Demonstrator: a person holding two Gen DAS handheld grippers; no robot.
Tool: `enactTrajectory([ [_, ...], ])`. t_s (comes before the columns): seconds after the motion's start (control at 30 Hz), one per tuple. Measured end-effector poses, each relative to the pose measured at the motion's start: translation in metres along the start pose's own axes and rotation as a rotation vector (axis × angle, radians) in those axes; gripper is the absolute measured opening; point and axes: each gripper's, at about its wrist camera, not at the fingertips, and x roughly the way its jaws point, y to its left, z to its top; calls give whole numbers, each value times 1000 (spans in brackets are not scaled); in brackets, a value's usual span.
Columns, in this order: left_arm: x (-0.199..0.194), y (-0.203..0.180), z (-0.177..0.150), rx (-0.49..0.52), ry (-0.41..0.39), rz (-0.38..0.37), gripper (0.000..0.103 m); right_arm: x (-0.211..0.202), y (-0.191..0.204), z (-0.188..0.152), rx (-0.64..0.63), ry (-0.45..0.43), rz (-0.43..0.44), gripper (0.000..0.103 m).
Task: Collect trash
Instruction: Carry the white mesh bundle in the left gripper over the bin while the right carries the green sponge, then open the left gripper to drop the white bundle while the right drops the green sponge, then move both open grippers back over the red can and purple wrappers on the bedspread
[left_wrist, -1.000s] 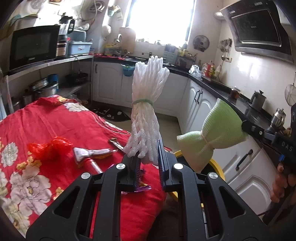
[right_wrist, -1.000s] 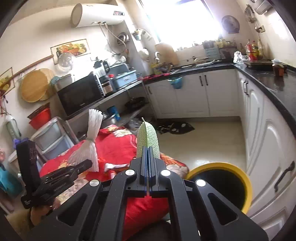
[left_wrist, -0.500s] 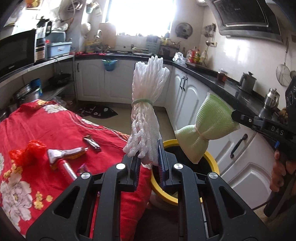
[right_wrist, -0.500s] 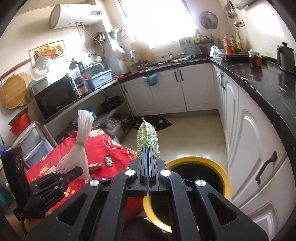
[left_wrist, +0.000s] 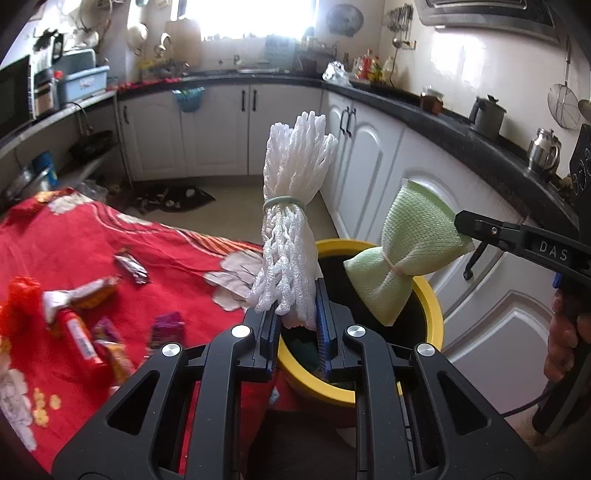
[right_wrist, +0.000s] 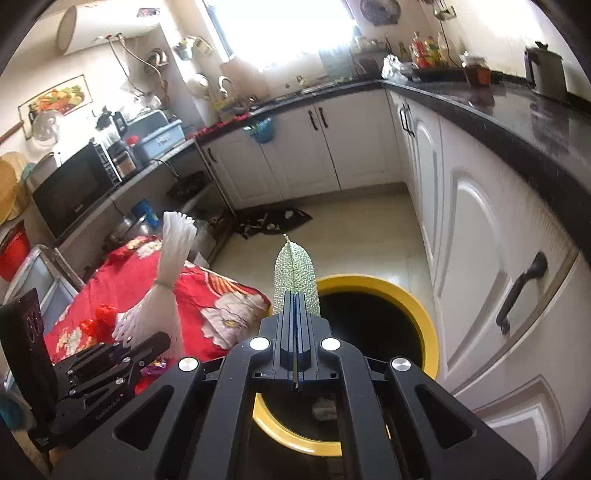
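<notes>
My left gripper (left_wrist: 297, 310) is shut on a white foam net bundle (left_wrist: 291, 206) tied with a green band; it stands upright over the near rim of the yellow trash bin (left_wrist: 432, 306). The right gripper (right_wrist: 295, 317) is shut on a pale green foam net (right_wrist: 295, 269), seen edge-on there. In the left wrist view that green net (left_wrist: 402, 251) hangs over the bin's mouth from the right gripper (left_wrist: 461, 225). The right wrist view shows the bin (right_wrist: 417, 306) below, the white bundle (right_wrist: 166, 280) and the left gripper (right_wrist: 155, 341) at the left.
A table under a red flowered cloth (left_wrist: 74, 236) holds several wrappers (left_wrist: 92, 291) and a red net (left_wrist: 20, 299). White cabinets (left_wrist: 388, 166) under a black counter run close behind and right of the bin. A hand (left_wrist: 565, 339) grips the right tool.
Both grippers have moved toward the bin and sunk. The bin now lies right under both nets, and the table has slid to the left in both views.
</notes>
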Motion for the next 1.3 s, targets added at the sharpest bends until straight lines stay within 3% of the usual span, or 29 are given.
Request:
enactTrajectory([
  [0.43, 51, -16, -13, 4, 89, -64, 12, 30, -32, -18, 72, 76, -89, 2],
  [0.53, 54, -13, -12, -10, 99, -54, 32, 31, -39, -19, 94, 77, -98, 6],
  [0.57, 55, -11, -12, -17, 101, -50, 41, 32, -43, -18, 102, 78, -100, 14],
  [0.63, 53, -8, -13, -29, 102, -45, 45, 32, -45, -19, 120, 81, -94, 24],
  [0.7, 49, -3, -13, -36, 94, -28, 58, 31, -44, -18, 123, 77, -94, 27],
  [0.97, 23, 25, -8, -97, 57, 13, 89, 21, -27, -13, 85, 41, -87, 44],
  [1.3, -16, 60, 0, -167, -3, 84, 92, 8, 10, -7, 12, -3, -35, 50],
])
